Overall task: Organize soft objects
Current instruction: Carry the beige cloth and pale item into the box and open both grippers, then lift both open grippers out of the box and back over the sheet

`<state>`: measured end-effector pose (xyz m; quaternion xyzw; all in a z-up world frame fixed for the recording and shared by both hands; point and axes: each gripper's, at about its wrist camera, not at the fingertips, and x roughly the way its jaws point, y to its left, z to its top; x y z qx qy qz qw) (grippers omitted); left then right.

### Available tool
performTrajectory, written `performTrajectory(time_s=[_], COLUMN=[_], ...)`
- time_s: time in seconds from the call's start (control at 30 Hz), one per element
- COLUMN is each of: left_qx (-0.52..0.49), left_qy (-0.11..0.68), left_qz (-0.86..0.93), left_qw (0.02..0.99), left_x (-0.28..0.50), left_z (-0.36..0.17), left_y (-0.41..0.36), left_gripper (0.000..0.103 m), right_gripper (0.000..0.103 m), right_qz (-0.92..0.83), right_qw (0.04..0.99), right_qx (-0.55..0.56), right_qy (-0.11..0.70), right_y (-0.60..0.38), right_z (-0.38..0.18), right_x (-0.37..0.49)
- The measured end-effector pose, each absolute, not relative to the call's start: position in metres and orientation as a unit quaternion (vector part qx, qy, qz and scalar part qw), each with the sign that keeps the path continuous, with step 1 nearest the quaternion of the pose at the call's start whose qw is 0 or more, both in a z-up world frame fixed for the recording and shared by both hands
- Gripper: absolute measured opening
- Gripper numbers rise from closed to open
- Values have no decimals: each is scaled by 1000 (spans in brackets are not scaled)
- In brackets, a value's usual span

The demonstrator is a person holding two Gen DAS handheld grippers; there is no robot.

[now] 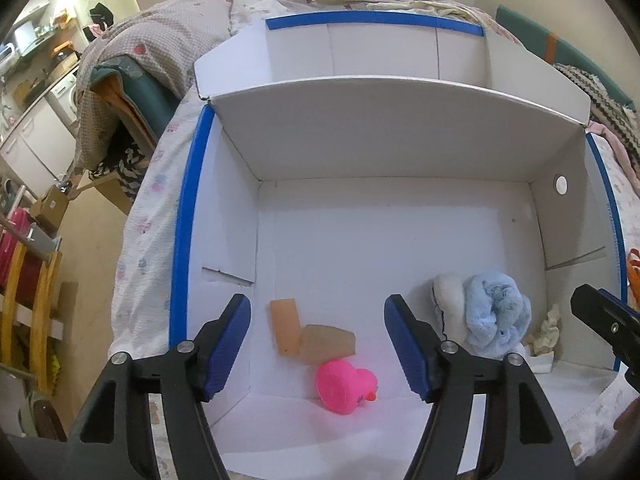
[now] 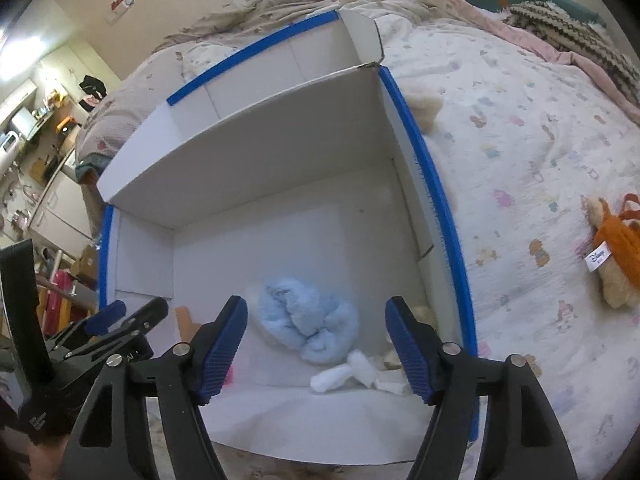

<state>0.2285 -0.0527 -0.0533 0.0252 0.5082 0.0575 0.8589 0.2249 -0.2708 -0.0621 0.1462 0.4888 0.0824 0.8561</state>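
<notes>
Both grippers sit closest to the lenses, hovering over the near edge of the box: the left gripper [image 1: 318, 344] is released, its blue pads spread with nothing between them, and the right gripper [image 2: 316, 346] is likewise spread and empty. Below them the white cardboard box [image 1: 400, 140] with blue-taped rims rests on the bed [image 2: 520, 140], its flap folded up at the far wall. Inside, toward the near right corner, lies the rolled light-blue towel [image 2: 304, 320], with a white plush piece [image 2: 344, 374] just beside it toward the near edge. Toward the near left side lie two tan sponge blocks [image 1: 308, 334] touching each other, and the pink rubber duck [image 1: 346, 386] tipped over just in front of them. Outside, off the box's right wall on the bed, an orange-clad plush toy [image 2: 612, 264] is not yet packed. Reaching for it risks a finger catching the tall right wall and dragging the light box; a shallow pinch could let the plush slip.
</notes>
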Motion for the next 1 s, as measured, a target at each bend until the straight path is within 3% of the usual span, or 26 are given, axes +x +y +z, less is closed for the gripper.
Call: performTrajectory(time_s=[1.0], left_qx=[24], left_qy=[465], left_qz=[45], left_qw=[884], left_x=[147], left_z=[-8], left_y=[-11], left_gripper=[67], right_gripper=[76], right_qz=[95], right_qw=[863], right_qx=[155], right_qy=[471], right_y=[-278], right_z=[-47], right_x=[171])
